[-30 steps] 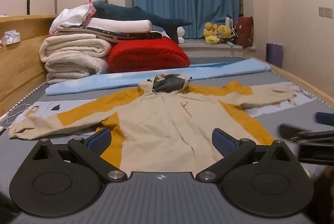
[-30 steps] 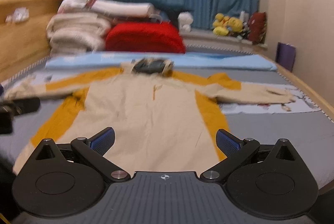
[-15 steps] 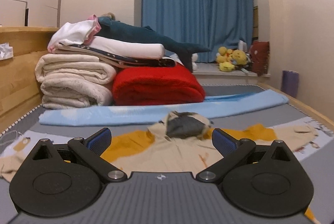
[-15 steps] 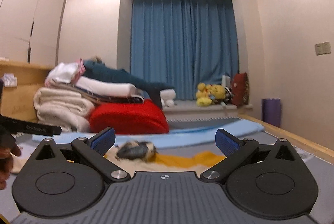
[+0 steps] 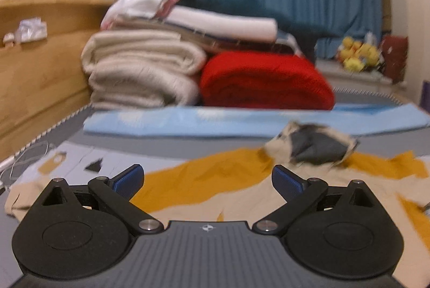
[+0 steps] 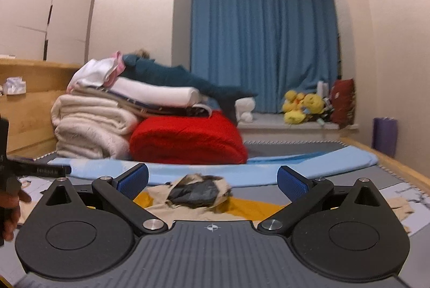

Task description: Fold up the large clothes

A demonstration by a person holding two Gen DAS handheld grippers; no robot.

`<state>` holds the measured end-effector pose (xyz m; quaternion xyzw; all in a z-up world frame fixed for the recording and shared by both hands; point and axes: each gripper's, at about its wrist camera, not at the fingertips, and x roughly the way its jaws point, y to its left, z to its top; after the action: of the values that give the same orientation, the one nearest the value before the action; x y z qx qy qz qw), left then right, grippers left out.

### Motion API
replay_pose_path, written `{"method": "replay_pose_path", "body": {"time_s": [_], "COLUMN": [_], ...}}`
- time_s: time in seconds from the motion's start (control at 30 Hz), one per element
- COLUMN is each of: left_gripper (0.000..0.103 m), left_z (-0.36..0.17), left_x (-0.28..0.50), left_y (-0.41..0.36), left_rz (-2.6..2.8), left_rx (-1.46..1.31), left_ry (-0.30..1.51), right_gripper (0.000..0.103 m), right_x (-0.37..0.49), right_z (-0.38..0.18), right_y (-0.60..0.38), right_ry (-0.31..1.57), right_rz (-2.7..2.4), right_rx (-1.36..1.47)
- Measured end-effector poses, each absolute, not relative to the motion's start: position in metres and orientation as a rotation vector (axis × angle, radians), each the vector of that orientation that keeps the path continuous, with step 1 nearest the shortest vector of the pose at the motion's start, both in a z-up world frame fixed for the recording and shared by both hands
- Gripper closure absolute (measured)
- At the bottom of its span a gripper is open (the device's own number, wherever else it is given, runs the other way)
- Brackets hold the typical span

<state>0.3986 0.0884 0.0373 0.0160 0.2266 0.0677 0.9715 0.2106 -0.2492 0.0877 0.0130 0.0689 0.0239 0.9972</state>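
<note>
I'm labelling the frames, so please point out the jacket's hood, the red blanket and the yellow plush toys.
hood (image 6: pixel 197 194), right wrist view, on its grey lining.
red blanket (image 6: pixel 188 140), right wrist view, on its front face.
plush toys (image 6: pixel 303 106), right wrist view, on the middle toy.

The jacket (image 5: pixel 242 180) lies spread on the bed (image 5: pixel 161 148), its hood (image 6: pixel 196 191) toward the far end. Beyond the hood a long flat cloth (image 6: pixel 309 161) runs across the bed. Behind it, at far left, sits a stack of folded blankets (image 6: pixel 91 124), with a rolled blanket (image 6: pixel 188 140) to its right. Plush toys (image 6: pixel 303 105) sit on the ledge (image 6: pixel 268 124) at far right, before the curtain (image 6: pixel 263 40).
</note>
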Motion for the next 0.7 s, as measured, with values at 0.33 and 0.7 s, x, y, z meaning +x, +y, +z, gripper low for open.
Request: {"method": "replay_pose_path", "body": {"time_s": [0.33, 0.7], "left_gripper": [0.004, 0.043], "left_z": [-0.006, -0.052], "left_x": [0.413, 0.438], "left_y": [0.109, 0.173], "left_rz": [0.173, 0.3], "left_rx": [0.016, -0.092], "left_ry": [0.533, 0.683], "right_gripper": [0.003, 0.005], "right_x": [0.292, 0.315], "right_z": [0.088, 0.062], "right_y": [-0.201, -0.204], "right_ry": [0.133, 0.113], "right_rz": [0.175, 0.15], "right_rx": [0.01, -0.015]}}
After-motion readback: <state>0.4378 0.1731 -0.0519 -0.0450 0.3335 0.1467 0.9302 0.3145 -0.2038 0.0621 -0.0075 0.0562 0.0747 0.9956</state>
